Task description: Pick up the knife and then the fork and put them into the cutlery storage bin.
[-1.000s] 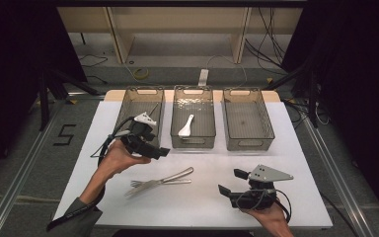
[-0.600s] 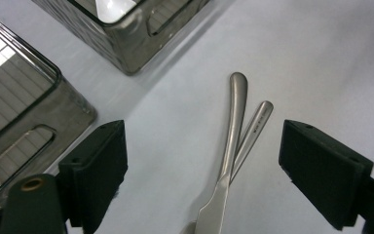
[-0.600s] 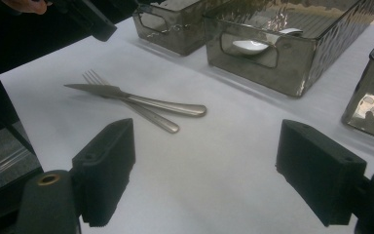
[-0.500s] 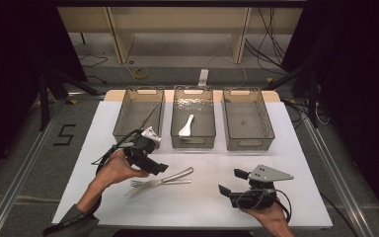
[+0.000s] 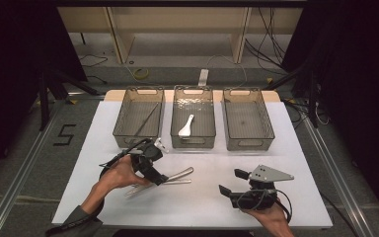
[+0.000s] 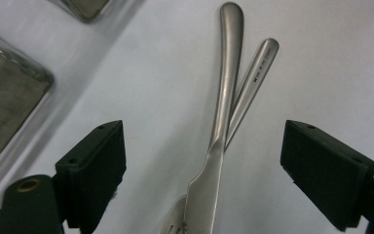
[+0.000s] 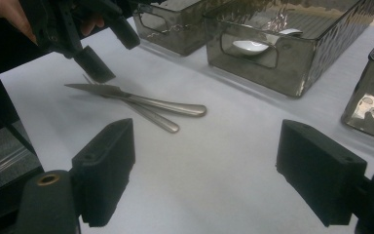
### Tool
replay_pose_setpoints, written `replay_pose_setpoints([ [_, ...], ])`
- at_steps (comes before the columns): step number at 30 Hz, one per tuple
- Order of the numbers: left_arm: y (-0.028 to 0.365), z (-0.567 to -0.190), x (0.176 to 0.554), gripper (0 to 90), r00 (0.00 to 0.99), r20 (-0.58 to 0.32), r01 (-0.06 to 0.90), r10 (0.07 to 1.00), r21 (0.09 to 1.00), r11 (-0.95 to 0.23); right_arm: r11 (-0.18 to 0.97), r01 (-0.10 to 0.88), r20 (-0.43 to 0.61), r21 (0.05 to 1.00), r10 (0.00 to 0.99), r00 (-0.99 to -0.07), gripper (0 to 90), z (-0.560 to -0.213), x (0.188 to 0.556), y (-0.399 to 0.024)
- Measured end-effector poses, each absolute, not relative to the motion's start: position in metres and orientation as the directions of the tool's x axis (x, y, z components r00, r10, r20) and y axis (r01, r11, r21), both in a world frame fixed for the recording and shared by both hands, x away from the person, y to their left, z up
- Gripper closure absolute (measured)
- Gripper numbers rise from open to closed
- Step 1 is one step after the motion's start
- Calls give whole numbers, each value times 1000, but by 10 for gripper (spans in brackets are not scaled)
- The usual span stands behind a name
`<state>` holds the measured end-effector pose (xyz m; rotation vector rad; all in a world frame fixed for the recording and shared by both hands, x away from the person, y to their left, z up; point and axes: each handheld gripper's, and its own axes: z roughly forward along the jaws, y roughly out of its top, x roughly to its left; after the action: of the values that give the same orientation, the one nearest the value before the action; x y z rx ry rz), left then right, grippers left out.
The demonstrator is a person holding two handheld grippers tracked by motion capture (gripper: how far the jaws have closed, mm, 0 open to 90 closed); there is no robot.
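Hovering left claw [image 6: 202, 161] astride cutlery [image 6: 224, 117]

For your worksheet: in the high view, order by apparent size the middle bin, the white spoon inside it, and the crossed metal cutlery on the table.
1. Middle bin
2. Crossed metal cutlery
3. White spoon

Two silver-grey steel utensils [image 6: 224, 117] lie crossed on the plain white surface [image 5: 202, 207]. The left gripper [image 5: 150, 165] and right gripper [image 5: 242, 190] are black, with matte black jaws. Three smoky grey, see-through bins [image 5: 246, 118] have a rippled texture; a white spoon [image 5: 186, 126] is glossy.
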<state>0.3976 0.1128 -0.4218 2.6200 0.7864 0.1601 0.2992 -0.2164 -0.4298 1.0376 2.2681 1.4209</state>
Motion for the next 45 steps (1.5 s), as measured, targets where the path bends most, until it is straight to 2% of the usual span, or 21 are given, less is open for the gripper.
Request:
replay_pose_setpoints([
  [14, 103, -434, 394, 246, 867, 17, 461, 499, 355, -813, 270, 425, 132, 864, 694, -708, 228, -430, 299, -216],
  [21, 100, -438, 393, 342, 878, 36, 438, 477, 339, -832, 276, 424, 128, 863, 692, -710, 228, -431, 299, -215],
  [27, 94, -444, 395, 462, 886, 30, 430, 462, 318, -845, 281, 426, 126, 860, 693, -710, 228, -431, 299, -214],
  [36, 87, -453, 402, 592, 863, 3, 477, 505, 325, -817, 279, 427, 128, 860, 693, -709, 228, -432, 298, -214],
  [45, 84, -455, 408, 677, 848, -43, 513, 528, 315, -798, 279, 427, 127, 860, 694, -708, 228, -431, 298, -215],
])
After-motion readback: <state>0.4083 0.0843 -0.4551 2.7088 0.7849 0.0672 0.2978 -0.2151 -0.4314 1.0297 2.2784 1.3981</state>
